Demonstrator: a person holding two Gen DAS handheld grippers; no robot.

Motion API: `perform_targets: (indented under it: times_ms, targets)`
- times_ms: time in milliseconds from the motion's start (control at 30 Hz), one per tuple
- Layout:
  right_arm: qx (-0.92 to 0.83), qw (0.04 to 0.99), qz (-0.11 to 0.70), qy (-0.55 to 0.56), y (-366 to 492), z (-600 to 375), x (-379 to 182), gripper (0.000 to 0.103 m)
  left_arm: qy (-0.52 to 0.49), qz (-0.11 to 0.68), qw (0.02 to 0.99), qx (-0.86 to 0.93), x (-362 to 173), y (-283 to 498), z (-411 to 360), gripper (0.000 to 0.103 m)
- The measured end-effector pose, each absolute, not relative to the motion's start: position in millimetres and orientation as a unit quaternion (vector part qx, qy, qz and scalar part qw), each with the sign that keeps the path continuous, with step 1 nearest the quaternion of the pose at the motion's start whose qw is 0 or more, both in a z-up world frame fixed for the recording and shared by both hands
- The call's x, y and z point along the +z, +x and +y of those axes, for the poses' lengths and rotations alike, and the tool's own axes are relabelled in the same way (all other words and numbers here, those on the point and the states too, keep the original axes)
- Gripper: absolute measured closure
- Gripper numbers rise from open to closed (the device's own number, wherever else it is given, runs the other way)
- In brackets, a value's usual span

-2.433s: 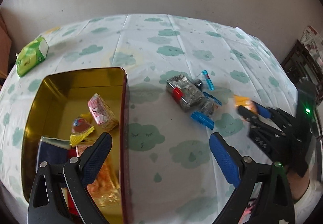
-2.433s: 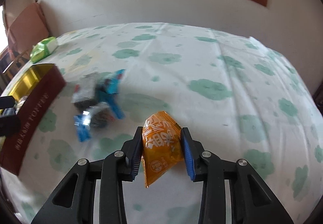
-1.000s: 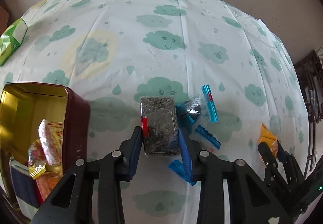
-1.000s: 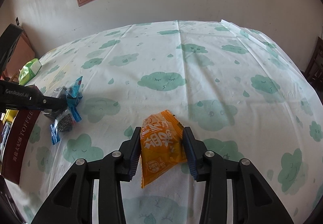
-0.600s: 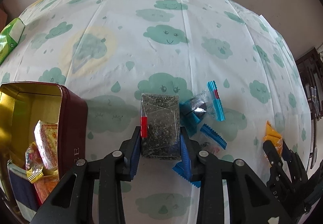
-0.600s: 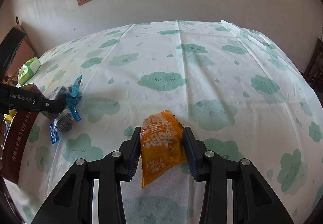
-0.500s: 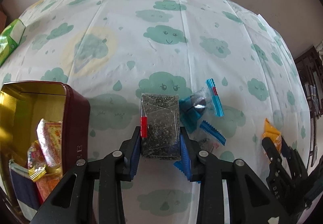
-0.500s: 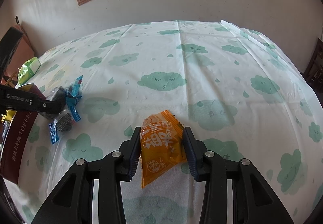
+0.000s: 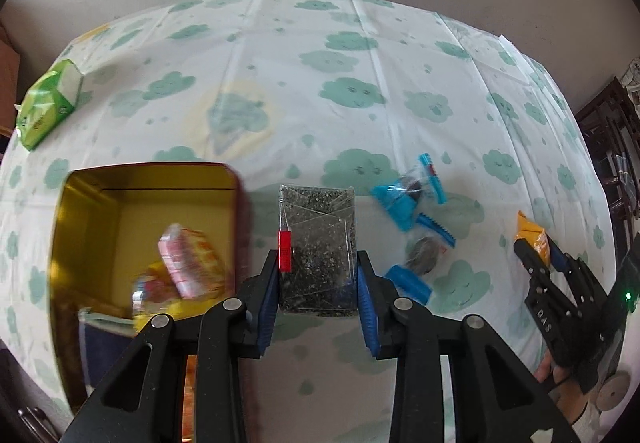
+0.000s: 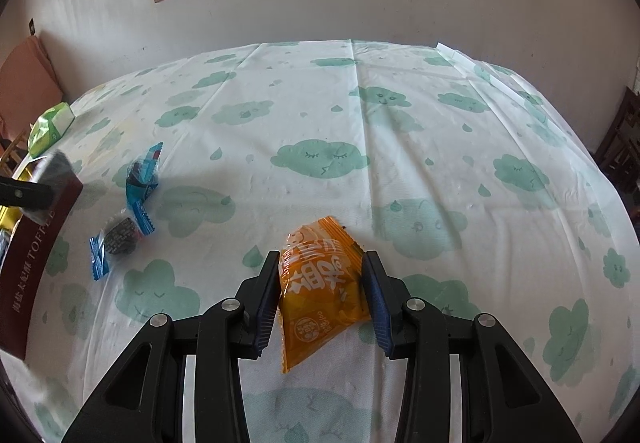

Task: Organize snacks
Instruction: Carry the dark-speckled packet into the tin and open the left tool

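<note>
Now the clear packet of dark bits (image 9: 318, 249) is held by its two sides in the left gripper (image 9: 318, 293), just right of the gold tin (image 9: 80, 211), and the soft, light orange packet (image 10: 320, 283) is squeezed in the right gripper (image 10: 322, 299).

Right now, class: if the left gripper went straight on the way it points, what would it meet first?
Probably the tablecloth beside the tin. The left gripper points steeply down, holding the dark packet, which would likely touch first; depth is unclear.
</note>
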State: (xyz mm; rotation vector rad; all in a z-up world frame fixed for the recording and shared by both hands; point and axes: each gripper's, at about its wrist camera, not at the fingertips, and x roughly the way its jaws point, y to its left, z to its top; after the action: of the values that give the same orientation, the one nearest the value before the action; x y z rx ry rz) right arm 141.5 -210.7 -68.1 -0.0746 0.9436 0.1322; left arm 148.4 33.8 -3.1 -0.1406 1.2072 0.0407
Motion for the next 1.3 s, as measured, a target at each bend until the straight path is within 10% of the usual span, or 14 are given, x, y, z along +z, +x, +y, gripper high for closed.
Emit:
perform_targets:
  times_ms: [1300]
  targets:
    - [0.053,0.887,0.455,-0.059,141.4,-204.5,-68.4,0.061,0.005,0.591,0.800,0.101,-46.7,132.2,188.0,0.071]
